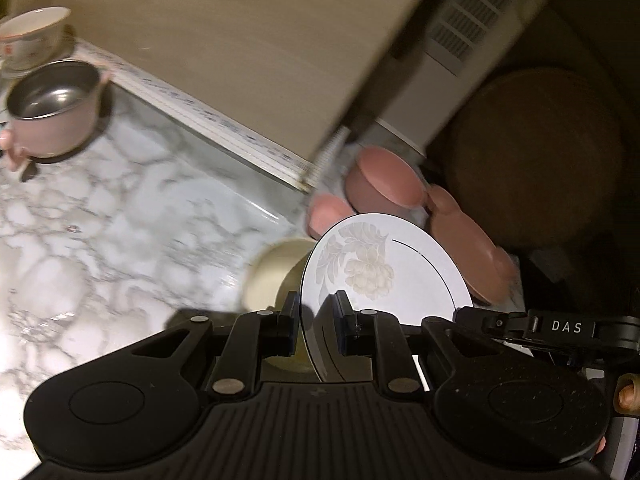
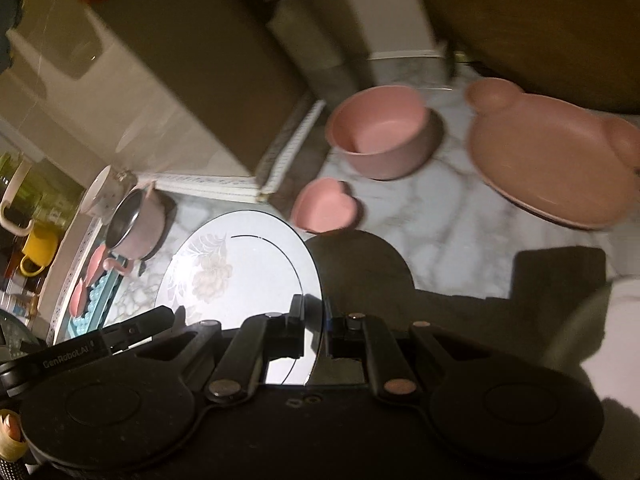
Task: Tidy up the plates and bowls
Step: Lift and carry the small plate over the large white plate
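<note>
Over the marble counter (image 1: pixel 100 216), seen through the left wrist camera, the left gripper (image 1: pixel 316 326) is clamping the near rim of a white floral plate (image 1: pixel 384 268), its two fingers pinching the edge from either side, with the plate tilting up and away above the surface. A cream bowl (image 1: pixel 272 276) is sitting just behind and left of the plate, partly hidden by it. Beyond the plate, a round pink bowl (image 1: pixel 380 184), a small pink dish (image 1: pixel 326 216) and a pink bear-shaped plate (image 1: pixel 472 248) are lying near the counter's far corner. At the far left, a steel-lined pink pot (image 1: pixel 56 108) is standing in front of a white patterned bowl (image 1: pixel 34 36). Part of the right gripper is showing at the plate's right edge. Through the right wrist camera, the right gripper (image 2: pixel 314 330) is gripping the same floral plate (image 2: pixel 240 272) by its opposite rim, fingers pressing on the edge. The heart-shaped small pink dish (image 2: pixel 326 208) is resting just beyond the plate, the round pink bowl (image 2: pixel 380 132) farther back, and the bear-shaped plate (image 2: pixel 552 160) to the right. The steel-lined pot (image 2: pixel 136 220) is standing at the left, near a teal rack (image 2: pixel 96 304) and a yellow mug (image 2: pixel 38 250). Both views are showing motion blur.
</note>
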The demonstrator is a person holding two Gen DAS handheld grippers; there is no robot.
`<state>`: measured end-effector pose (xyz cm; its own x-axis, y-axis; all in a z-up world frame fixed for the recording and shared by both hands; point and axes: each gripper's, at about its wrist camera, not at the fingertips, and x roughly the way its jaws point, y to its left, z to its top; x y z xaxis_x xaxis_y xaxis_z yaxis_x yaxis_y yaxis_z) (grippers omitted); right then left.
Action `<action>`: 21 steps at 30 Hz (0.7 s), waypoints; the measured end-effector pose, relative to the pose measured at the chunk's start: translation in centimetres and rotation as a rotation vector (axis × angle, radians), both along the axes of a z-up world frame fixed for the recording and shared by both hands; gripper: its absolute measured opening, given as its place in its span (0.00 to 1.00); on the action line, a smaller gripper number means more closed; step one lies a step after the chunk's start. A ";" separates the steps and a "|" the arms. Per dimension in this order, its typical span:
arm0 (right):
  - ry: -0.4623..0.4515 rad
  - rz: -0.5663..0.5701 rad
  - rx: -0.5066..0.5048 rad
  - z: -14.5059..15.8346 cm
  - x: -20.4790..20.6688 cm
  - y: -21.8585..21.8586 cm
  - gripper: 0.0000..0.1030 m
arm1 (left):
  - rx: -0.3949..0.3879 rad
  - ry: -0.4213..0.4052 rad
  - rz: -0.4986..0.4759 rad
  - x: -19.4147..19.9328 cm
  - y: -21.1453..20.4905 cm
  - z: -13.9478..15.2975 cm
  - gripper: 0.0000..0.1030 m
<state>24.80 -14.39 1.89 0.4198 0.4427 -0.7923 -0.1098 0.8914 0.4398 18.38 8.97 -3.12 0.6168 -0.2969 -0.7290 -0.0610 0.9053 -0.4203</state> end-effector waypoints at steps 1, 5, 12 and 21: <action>0.000 -0.013 -0.002 0.0 -0.4 -0.6 0.08 | -0.001 0.001 -0.013 -0.1 -0.7 -0.1 0.16; -0.002 -0.066 -0.007 0.0 -2.1 -3.5 0.08 | -0.001 0.005 -0.066 -0.4 -3.7 -0.2 0.16; 0.002 -0.153 -0.012 -0.1 -4.4 -9.3 0.08 | 0.003 0.021 -0.169 -0.3 -9.8 -0.8 0.16; 0.020 -0.285 -0.029 -0.8 -7.3 -17.6 0.08 | 0.022 0.053 -0.308 -0.1 -18.5 -1.9 0.17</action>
